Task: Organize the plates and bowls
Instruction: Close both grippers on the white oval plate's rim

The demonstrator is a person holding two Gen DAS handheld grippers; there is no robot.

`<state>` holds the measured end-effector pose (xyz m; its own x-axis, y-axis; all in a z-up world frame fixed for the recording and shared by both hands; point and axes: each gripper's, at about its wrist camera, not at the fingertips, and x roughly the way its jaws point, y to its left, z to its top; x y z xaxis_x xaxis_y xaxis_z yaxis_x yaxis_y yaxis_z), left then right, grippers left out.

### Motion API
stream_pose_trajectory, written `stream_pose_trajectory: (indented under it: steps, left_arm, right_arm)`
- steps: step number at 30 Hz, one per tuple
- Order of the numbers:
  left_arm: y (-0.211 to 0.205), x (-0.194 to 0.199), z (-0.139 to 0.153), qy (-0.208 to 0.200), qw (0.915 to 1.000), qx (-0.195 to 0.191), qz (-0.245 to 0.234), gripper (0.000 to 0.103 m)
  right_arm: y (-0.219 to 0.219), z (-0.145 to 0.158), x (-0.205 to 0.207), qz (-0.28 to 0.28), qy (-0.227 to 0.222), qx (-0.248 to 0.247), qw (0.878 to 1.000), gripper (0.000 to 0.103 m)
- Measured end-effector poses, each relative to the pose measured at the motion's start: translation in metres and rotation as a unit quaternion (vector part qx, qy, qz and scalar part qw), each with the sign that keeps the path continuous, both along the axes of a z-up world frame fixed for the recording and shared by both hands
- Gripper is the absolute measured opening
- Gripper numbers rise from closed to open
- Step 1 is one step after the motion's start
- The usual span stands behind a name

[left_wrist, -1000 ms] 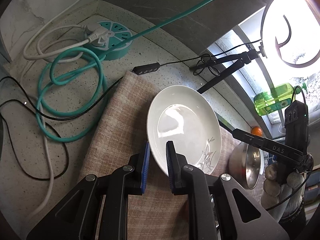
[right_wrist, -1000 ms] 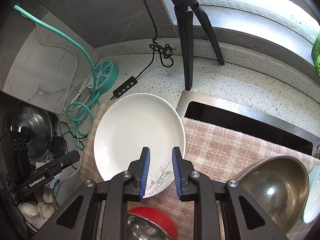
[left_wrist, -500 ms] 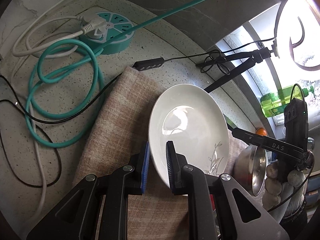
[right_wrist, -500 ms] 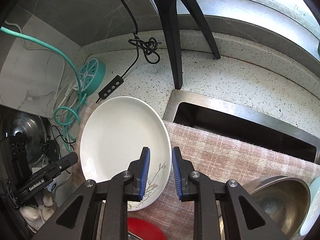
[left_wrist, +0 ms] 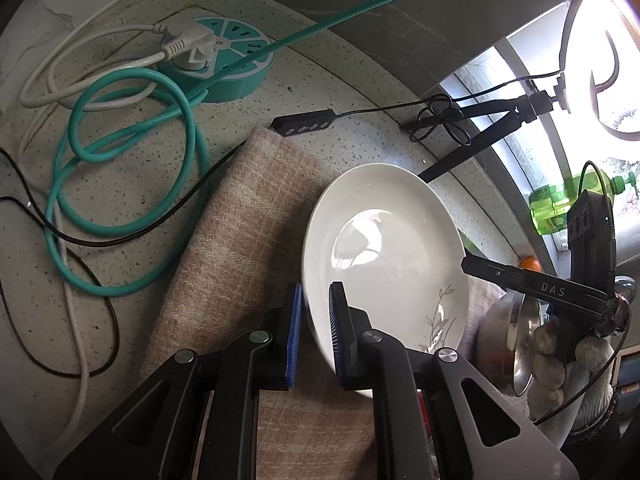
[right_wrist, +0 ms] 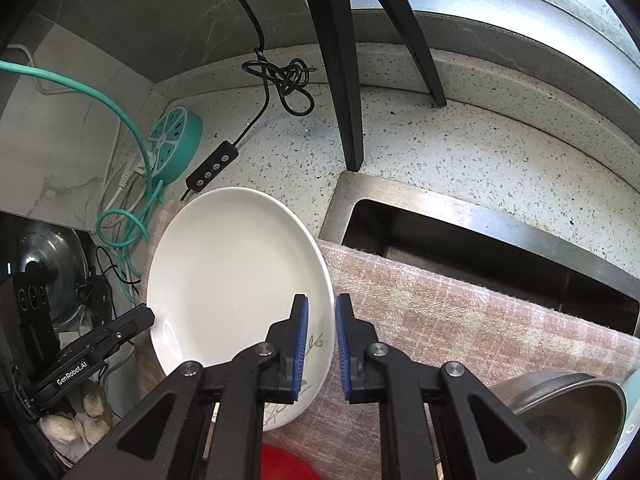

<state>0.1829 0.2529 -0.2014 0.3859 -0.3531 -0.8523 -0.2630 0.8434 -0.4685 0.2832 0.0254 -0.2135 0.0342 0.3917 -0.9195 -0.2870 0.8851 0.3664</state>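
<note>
1. Left wrist view: the left gripper (left_wrist: 314,332) points down at the near left rim of a white plate (left_wrist: 384,248). The rim sits between its blue pads, one pad (left_wrist: 292,336) outside the plate and the other over the inner side; the jaws have just been closing on the rim and now clamp it.
2. Right wrist view: the right gripper (right_wrist: 322,344) straddles the opposite rim of the same plate. Its jaws have just been closing too and now pinch the edge, with a blue pad (right_wrist: 302,344) on the inner face, by the leaf pattern.
3. The plate is above a pinkish checked cloth (right_wrist: 460,328) spread on a speckled counter (right_wrist: 460,160), beside the steel sink (right_wrist: 480,236). Whether it touches the cloth cannot be told.
4. A steel bowl (right_wrist: 560,416) stands on the cloth at lower right in the right view, and something red (right_wrist: 280,464) shows at the bottom edge.
5. A teal round power strip (left_wrist: 224,60) with a looped teal cable (left_wrist: 132,184) lies in the counter's corner.
6. A black tripod (right_wrist: 340,60) stands behind the sink, and a green bottle (left_wrist: 560,208) sits by the window.
</note>
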Motion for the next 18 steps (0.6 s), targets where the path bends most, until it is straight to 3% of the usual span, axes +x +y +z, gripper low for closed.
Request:
stream_pose_trajectory:
  steps: [18]
  left_arm:
    - [-0.0016,0.0042,-0.0055,0.002,1.0000,0.008,0.002,0.006]
  right_arm:
    - [-0.0020,-0.0093,0.0020,-0.011,0.012,0.002,1.000,0.004]
